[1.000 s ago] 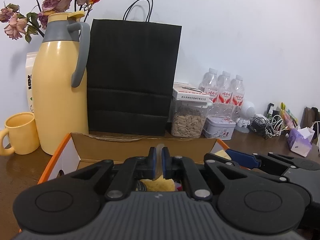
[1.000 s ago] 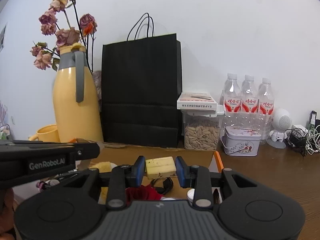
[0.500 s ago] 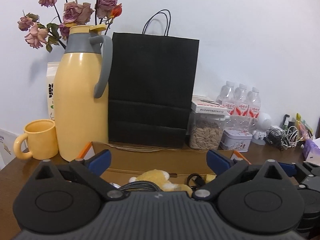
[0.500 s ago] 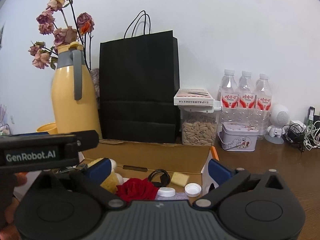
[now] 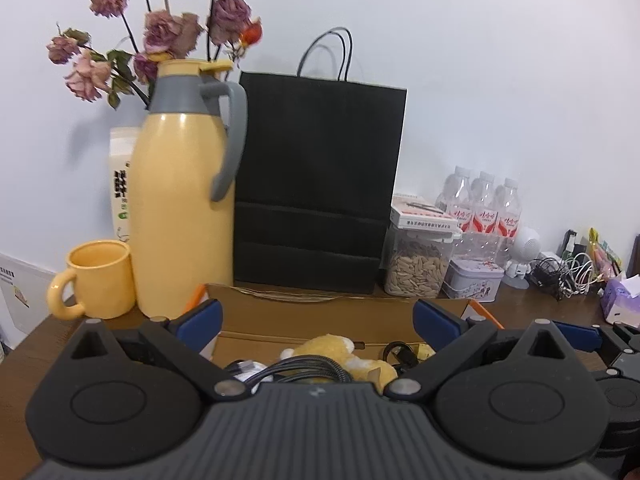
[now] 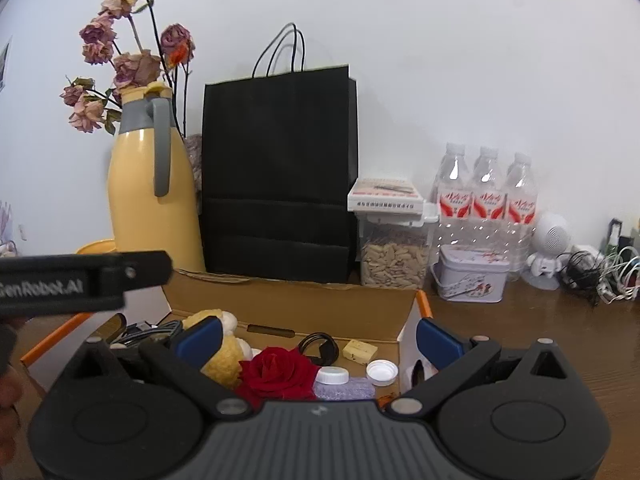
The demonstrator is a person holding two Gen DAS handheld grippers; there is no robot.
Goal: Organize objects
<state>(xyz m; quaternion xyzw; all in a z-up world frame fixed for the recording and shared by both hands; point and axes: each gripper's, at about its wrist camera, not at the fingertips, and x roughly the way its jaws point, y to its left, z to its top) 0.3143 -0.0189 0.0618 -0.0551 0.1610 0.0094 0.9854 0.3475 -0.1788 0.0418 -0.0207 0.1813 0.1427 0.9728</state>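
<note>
An open cardboard box (image 6: pixel 288 308) with orange edges sits on the wooden table in front of both grippers. Inside lie a yellow plush toy (image 6: pixel 224 356), a red rose (image 6: pixel 276 372), a black cable loop (image 6: pixel 318 346), a small yellow sponge block (image 6: pixel 360 349), two white bottle caps (image 6: pixel 382 372) and a dark coiled cable (image 5: pixel 304 368). My right gripper (image 6: pixel 318 338) hovers over the box's near side, open and empty. My left gripper (image 5: pixel 316 320) also stands open above the box (image 5: pixel 316 312), with the plush toy (image 5: pixel 340 354) below it. The left gripper's body (image 6: pixel 80 280) crosses the right wrist view's left edge.
Behind the box stand a yellow thermos jug (image 5: pixel 184 216), a yellow mug (image 5: pixel 100 280), dried roses (image 5: pixel 160 40), a black paper bag (image 5: pixel 320 184), a seed jar (image 5: pixel 418 264), a small tin (image 5: pixel 472 284), water bottles (image 5: pixel 484 208), a white robot figure (image 6: pixel 548 252), tangled cables (image 6: pixel 600 276) and a tissue box (image 5: pixel 620 300).
Both grippers went from shut to wide open. The right one let go of the yellow sponge block, which now lies in the box. The left gripper has risen and pulled back a little.
</note>
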